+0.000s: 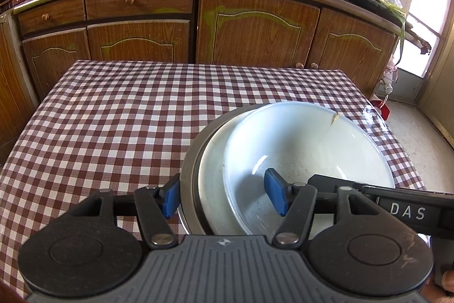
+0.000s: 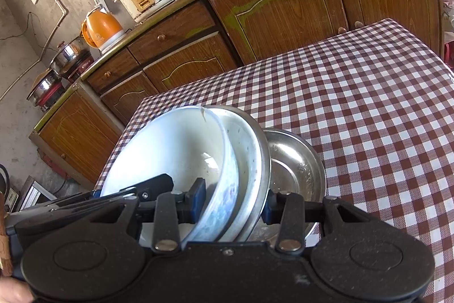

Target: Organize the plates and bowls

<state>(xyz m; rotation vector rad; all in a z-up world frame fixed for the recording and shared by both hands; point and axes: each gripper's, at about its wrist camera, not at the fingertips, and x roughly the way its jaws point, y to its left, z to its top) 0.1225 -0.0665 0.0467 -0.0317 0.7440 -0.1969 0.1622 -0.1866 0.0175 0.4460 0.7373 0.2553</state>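
Left wrist view: the checked table [image 1: 119, 115] is spread out ahead of the tool, and just beyond the fingertips a nested stack is seen tilted. Three vessels are counted. The steel bowl [image 2: 295, 161] sits outermost, the shallow metal plate [image 2: 249, 149] leans inside it, and the white ceramic bowl [image 1: 306, 144] lies innermost. By the left gripper [image 1: 224, 195] the stack's near edge is straddled, one blue pad outside the steel wall, the other inside the white bowl; whether the pads press cannot be told. In the right wrist view the right gripper [image 2: 232, 203] is closed across the rims of the white bowl and the metal plate together, one pad inside the bowl, the other behind the plate. A crack [image 1: 332, 119] is noted in the white bowl's far rim, well ahead of both tools, so it is judged fragile, stiff and heavier than the metal pieces; glaze and steel alike are likely slippery. A hold on the near rim, away from the crack, is judged safest. Two grippers, one crack, three vessels.
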